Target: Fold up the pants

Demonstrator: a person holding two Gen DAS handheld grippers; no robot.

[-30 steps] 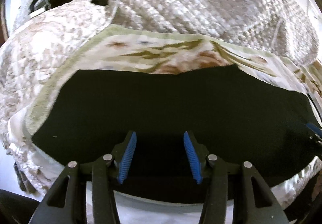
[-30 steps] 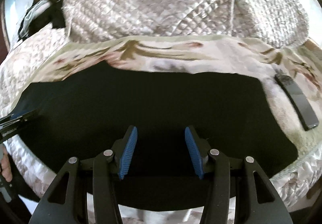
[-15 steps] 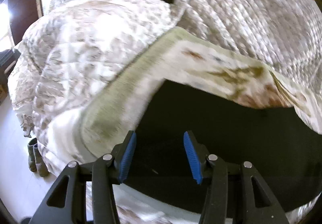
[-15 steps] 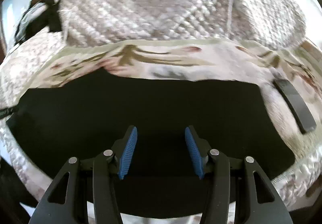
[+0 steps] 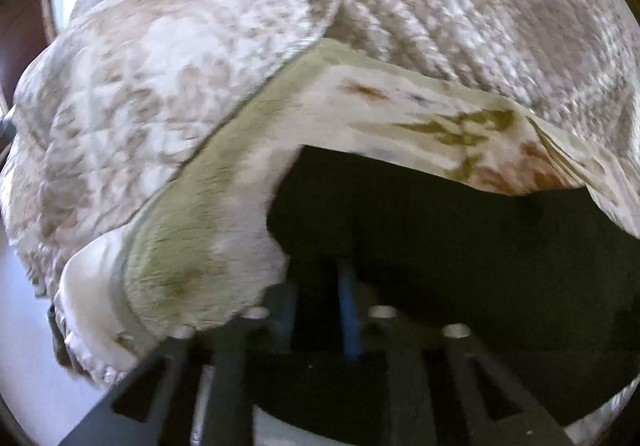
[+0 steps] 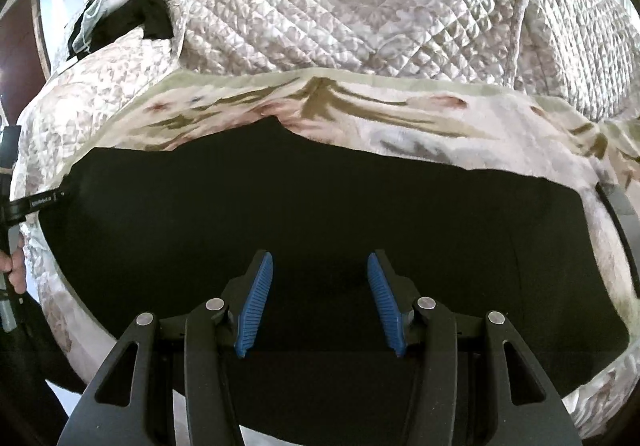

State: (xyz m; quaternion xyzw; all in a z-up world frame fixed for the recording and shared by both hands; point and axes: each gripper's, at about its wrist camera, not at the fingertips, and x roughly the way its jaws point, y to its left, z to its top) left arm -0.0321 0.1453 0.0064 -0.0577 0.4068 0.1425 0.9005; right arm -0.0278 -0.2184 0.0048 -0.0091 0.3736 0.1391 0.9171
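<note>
The black pants (image 6: 320, 205) lie spread flat on a floral blanket (image 6: 400, 113) on the bed. My right gripper (image 6: 316, 298) hovers open and empty over the near edge of the pants. In the blurred left wrist view, my left gripper (image 5: 320, 310) sits at the left end of the pants (image 5: 460, 246), its blue pads (image 5: 348, 310) narrowed with black cloth around them. The left gripper also shows at the far left of the right wrist view (image 6: 36, 201), touching the pants' left edge.
A quilted cream bedspread (image 6: 340, 5) is bunched behind the blanket. Dark clothing (image 6: 132, 9) lies at the back left. A black flat object (image 6: 620, 205) rests on the blanket right of the pants. The floor (image 5: 28, 346) lies below the bed's left edge.
My left gripper swung left to the pants' left end, dropped to the cloth, and its jaws narrowed. My right gripper stayed open over the pants' near edge.
</note>
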